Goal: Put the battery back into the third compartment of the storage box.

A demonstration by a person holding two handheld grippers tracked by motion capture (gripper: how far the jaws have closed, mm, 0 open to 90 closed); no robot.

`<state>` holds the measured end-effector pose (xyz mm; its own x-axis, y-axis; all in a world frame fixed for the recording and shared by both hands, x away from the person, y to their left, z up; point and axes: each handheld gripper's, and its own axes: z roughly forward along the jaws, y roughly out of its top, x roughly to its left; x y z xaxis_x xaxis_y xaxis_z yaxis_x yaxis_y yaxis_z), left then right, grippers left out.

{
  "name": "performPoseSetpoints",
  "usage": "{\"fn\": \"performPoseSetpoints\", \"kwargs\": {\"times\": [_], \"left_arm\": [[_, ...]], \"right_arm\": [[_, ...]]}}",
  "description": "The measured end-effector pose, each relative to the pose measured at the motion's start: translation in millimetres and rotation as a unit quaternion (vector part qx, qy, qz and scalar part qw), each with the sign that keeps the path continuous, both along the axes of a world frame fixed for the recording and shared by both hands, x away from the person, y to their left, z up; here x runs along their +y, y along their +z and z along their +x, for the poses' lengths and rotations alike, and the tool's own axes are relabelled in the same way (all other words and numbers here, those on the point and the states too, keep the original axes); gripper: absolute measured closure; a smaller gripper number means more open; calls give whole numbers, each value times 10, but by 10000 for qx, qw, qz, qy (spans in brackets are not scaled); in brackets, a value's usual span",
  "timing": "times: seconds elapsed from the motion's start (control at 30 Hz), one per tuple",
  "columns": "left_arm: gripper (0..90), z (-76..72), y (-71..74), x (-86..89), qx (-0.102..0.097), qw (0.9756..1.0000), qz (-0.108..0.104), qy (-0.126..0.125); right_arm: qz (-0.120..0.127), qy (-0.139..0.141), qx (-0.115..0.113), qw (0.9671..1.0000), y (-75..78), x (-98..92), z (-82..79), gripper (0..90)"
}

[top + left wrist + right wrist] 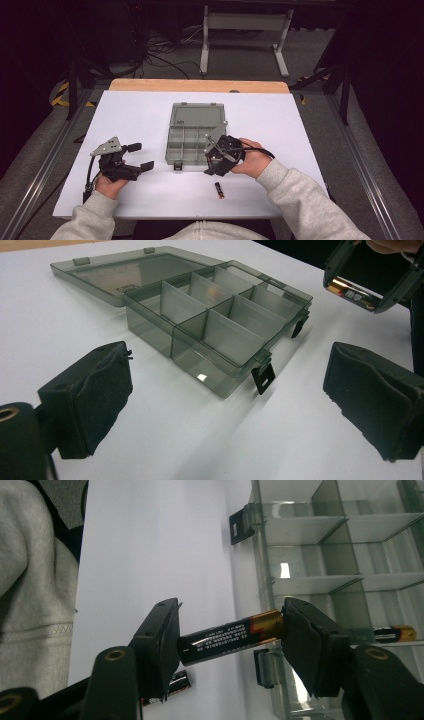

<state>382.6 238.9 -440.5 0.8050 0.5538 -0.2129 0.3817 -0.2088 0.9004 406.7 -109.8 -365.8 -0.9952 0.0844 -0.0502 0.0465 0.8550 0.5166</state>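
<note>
A clear grey organizer box (pixel 186 145) lies open at the table's middle, lid folded back. My right gripper (pixel 216 161) hovers at its near right corner, shut end to end on a black-and-gold battery (pixel 227 637). From the left gripper view, that right gripper (pixel 367 285) and the held battery (pixel 350 292) hang above the box (pixel 210 335). A second battery (pixel 219 190) lies on the white mat near the front edge, and shows as a battery (pixel 175 682) under the jaw. A third battery (pixel 392 634) rests in a box compartment. My left gripper (pixel 141 156) sits open left of the box, nothing between its pads (pixel 95 390).
The white mat (pixel 140 120) covers a wooden table. Box latches (pixel 263 377) hang off the near wall. A grey sleeve (pixel 30 580) is close beside the right gripper. Table legs and cables stand on the floor beyond the far edge.
</note>
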Motion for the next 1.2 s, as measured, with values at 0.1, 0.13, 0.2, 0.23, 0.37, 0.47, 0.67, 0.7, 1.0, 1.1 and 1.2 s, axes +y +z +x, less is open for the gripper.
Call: {"fn": "performPoseSetpoints", "kwargs": {"times": [0.1, 0.13, 0.2, 0.23, 0.37, 0.47, 0.67, 0.7, 1.0, 1.1, 1.2], "left_arm": [[61, 0, 0, 0, -1, 10000, 1, -4], [61, 0, 0, 0, 1, 10000, 4, -6], [61, 1, 0, 2, -5, 10000, 10, -1], [61, 1, 0, 2, -4, 10000, 6, -2], [61, 2, -1, 1, 5, 10000, 2, -16], [61, 2, 2, 5, -23, 10000, -4, -1], [61, 0, 2, 6, -7, 10000, -8, 5], [61, 0, 2, 7, -4, 10000, -11, 2], [60, -1, 3, 8, -1, 10000, 1, 11], [61, 1, 6, 14, -5, 10000, 12, 6], [61, -1, 5, 11, -8, 10000, 1, 9]], "right_arm": [[24, -35, -5, 10000, 35, 9, 57, 417], [25, -62, -10, 10000, 46, 12, 79, 417], [-2, -104, -12, 9999, 78, 14, 127, 417], [26, -128, -26, 9999, 93, 19, 149, 417], [40, -192, -68, 9998, 146, 44, 221, 417], [52, -234, -83, 9997, 166, 65, 278, 417], [49, -352, -147, 9993, 194, 99, 403, 417], [32, -375, -140, 9992, 200, 105, 430, 417], [115, -540, -130, 9984, 221, 134, 644, 417], [162, -636, -80, 9978, 228, 146, 737, 417], [137, -683, -99, 9975, 223, 154, 779, 417]]}}
